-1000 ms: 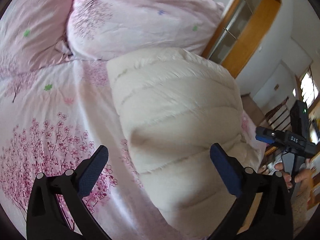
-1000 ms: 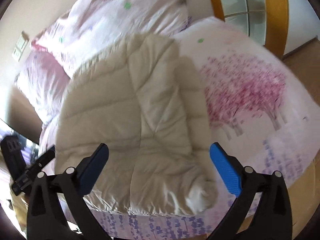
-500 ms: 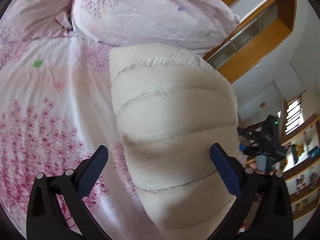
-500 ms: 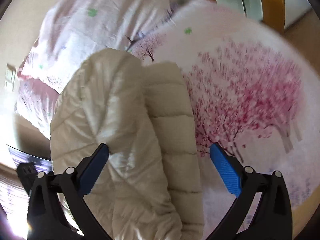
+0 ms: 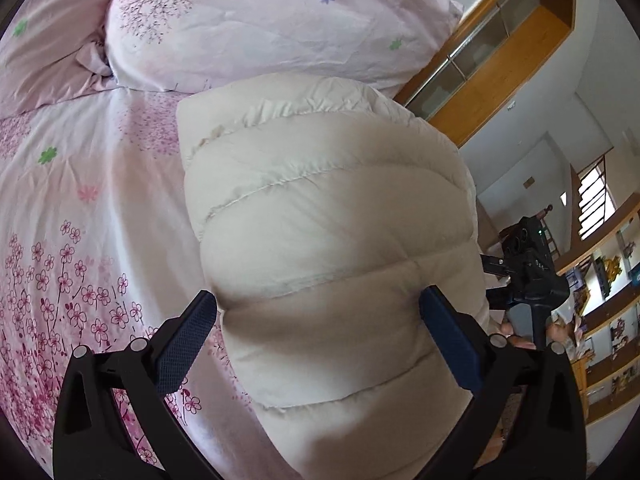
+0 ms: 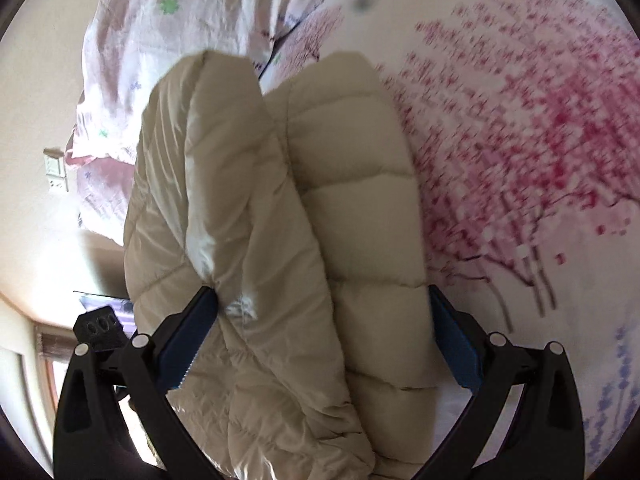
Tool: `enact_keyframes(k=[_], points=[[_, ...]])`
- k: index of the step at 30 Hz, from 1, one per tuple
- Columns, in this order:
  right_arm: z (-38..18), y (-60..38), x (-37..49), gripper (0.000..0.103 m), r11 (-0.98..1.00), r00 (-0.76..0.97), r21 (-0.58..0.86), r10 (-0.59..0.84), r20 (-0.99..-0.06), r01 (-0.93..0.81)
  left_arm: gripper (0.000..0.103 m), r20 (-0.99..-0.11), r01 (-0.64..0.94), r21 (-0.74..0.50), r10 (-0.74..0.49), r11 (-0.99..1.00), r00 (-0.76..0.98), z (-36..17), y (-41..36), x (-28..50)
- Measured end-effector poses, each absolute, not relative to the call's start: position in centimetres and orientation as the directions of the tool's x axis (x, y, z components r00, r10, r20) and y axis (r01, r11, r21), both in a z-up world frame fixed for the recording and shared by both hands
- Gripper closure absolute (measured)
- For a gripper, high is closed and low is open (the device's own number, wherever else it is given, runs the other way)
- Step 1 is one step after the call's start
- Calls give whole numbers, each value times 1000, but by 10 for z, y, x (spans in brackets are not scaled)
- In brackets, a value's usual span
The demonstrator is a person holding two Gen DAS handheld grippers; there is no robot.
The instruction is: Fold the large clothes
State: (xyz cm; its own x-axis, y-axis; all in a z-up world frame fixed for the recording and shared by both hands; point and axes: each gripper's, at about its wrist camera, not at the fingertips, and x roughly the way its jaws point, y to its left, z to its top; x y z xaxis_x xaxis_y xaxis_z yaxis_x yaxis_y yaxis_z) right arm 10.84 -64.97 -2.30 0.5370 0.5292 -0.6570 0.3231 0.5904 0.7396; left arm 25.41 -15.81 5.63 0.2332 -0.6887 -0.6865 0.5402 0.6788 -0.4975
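- Bedding printed with pink blossom trees covers a bed (image 5: 100,208); a wooden cabinet (image 5: 500,76) stands at 1 o'clock behind it.
- Nearest in the left view, the left gripper (image 5: 316,336) has its jaws spread wide with the jacket (image 5: 320,240) bulging between them — the blue pads flank the padding, but I cannot tell whether they press it.
- Right gripper (image 6: 320,336) is just as wide, both folded layers of the cream quilted jacket filling the gap between its pads; a grip is not evident.
- Jacket lies on the sheet as a thick bundle, running from 6 o'clock up toward 12, doubled over so two puffy layers sit side by side.
- Further off, a pillow (image 5: 280,20) rests at 12 o'clock, touching the jacket's far end.
- Judging by the doubled layers, a fold is mostly made; the step in hand looks like squaring the bundle.
- Next move calls for closing on both layers firmly — the padding is springy and may slip open.
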Motion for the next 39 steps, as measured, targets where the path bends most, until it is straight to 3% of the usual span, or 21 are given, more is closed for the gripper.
enact_keyframes(k=[10,20,23,27,29,32,39], points=[[-24,-618,126,2,621,486,745,587,-648,243,1,-697,562,-476,-680,677,228,54,-169,257],[-29,-591,137,2,579,491,796,650,-580,174,1,-620,454,-663,-777,595,112,29,-160,284],[-38,-583,128,28,519,507,840,686,-521,161,5,-583,422,-708,-805,567,104,24,-158,287],[-39,-575,120,56,469,543,875,706,-454,121,32,-548,430,-721,-827,542,123,28,-150,284],[-32,-574,117,63,475,552,875,706,-444,96,44,-541,450,-715,-831,535,127,33,-147,282],[-15,-563,120,69,498,558,865,702,-443,61,54,-514,475,-715,-846,514,142,43,-138,278],[28,-510,158,74,552,524,832,726,-445,-59,59,-474,517,-672,-844,531,252,78,-92,276]])
